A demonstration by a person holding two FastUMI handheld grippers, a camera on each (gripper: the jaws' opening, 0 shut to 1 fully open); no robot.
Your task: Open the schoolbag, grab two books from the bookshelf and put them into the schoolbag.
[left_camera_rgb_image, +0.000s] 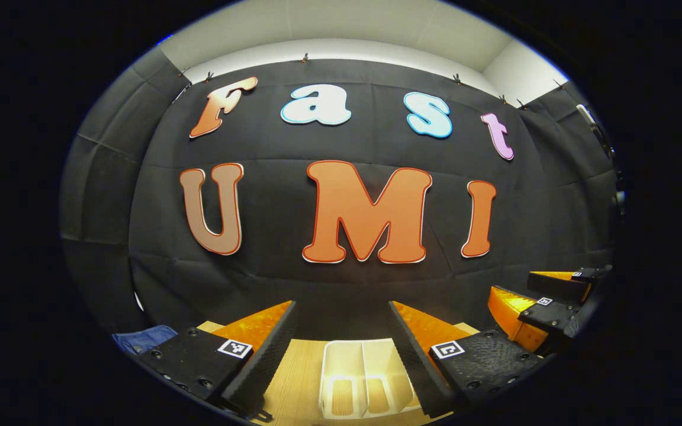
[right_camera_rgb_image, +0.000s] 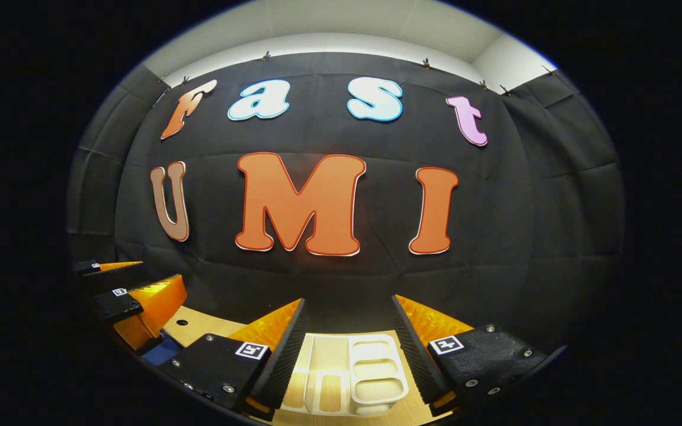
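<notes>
White bookshelf (left_camera_rgb_image: 362,378) dividers run lengthwise away.

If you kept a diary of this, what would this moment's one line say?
left tool: open, holding nothing | right tool: open, holding nothing | white rack: on wooden table, no books seen | blue bag: partly seen

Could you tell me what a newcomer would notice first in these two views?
Probably the left gripper, held open low in its own view, with a white divided bookshelf on the wooden table between its fingers. The right gripper frames the same rack, also open, and a blue schoolbag peeks in at lower left.
</notes>
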